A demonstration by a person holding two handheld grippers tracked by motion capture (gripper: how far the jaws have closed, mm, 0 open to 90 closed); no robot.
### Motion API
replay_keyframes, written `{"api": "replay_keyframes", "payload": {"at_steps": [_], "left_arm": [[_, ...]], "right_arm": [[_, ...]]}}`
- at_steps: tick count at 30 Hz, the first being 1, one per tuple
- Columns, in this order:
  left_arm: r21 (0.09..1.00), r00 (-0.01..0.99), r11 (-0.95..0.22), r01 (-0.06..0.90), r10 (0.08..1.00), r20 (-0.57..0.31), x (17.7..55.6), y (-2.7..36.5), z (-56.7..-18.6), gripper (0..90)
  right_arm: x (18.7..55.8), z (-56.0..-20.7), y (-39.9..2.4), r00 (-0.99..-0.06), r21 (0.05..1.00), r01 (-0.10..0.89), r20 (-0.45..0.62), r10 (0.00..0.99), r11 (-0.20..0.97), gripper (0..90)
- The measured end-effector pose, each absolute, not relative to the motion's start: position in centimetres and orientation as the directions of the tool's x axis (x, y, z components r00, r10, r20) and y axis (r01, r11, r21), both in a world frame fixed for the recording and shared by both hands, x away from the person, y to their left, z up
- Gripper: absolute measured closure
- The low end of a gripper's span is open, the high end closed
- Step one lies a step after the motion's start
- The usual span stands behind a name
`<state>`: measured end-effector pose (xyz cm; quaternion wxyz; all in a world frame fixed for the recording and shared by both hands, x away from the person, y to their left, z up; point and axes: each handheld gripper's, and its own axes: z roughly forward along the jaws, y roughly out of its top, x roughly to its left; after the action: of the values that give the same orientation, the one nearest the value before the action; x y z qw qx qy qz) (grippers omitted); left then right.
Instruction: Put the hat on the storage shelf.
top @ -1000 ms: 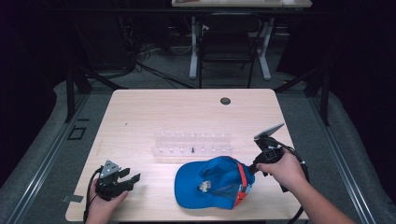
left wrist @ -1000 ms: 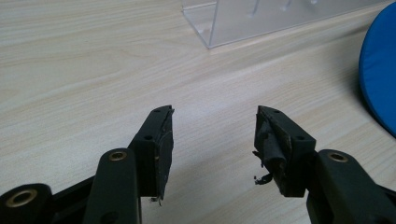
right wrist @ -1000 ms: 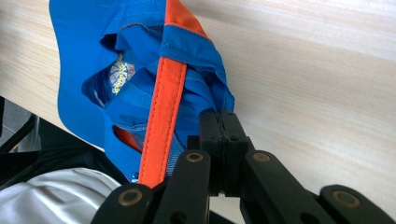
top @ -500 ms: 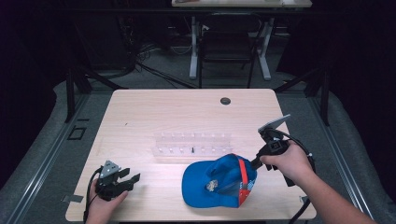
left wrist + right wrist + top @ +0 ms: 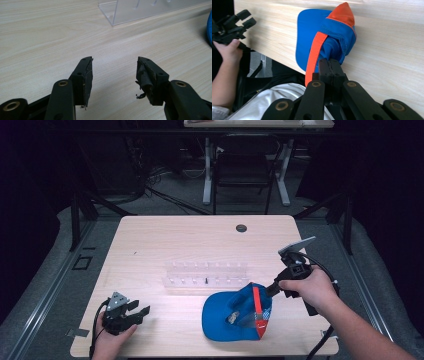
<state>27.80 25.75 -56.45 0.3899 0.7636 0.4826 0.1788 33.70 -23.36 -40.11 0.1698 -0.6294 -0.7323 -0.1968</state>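
A blue cap [image 5: 227,317] with an orange strap and orange trim lies near the table's front edge, right of centre. My right gripper [image 5: 270,291] is shut on the cap's rear edge beside the strap and holds that edge raised, while the brim end stays low. In the right gripper view the jaws [image 5: 329,63] pinch the blue fabric [image 5: 312,30] next to the orange strap. My left gripper [image 5: 141,312] rests at the front left of the table, open, with nothing between its fingers [image 5: 85,75]. It is well apart from the cap.
A clear acrylic rack [image 5: 206,274] with small pegs stands across the middle of the wooden table [image 5: 175,240], just behind the cap; its corner shows ahead of my left gripper [image 5: 140,10]. A black grommet [image 5: 241,228] sits at the back. A chair and desk legs stand beyond.
My right gripper has risen and drawn a little to the right, lifting the cap's rear edge so the cap tilts. The left gripper has stayed where it was.
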Motion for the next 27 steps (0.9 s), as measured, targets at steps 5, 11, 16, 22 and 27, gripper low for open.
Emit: {"api": "replay_keyframes", "payload": {"at_steps": [5,11,16,22,27], "left_arm": [[0.765,0.472,-0.234,0.600,0.875,-0.103,27.8,25.8,-56.4,47.3],[0.767,0.472,-0.234,0.597,0.876,-0.100,27.8,25.7,-56.4,47.3],[0.769,0.468,-0.229,0.597,0.878,-0.102,27.8,25.7,-56.5,47.3],[0.768,0.472,-0.236,0.595,0.876,-0.097,27.8,25.7,-56.5,47.3],[0.769,0.467,-0.228,0.597,0.878,-0.102,27.8,25.7,-56.5,47.2]], "right_arm": [[33.6,-39.8,-23.3,-0.134,0.073,0.991,0.527,0.839,0.113,90.0],[33.7,-39.0,-23.4,-0.131,0.066,0.991,0.578,0.806,0.114,90.0],[33.4,-37.8,-23.1,-0.112,0.083,0.994,0.657,0.745,0.076,90.0],[33.3,-36.6,-22.8,-0.135,0.099,0.991,0.704,0.697,0.092,90.0],[33.4,-35.4,-22.6,-0.162,0.136,0.986,0.732,0.662,0.092,90.0]]}}
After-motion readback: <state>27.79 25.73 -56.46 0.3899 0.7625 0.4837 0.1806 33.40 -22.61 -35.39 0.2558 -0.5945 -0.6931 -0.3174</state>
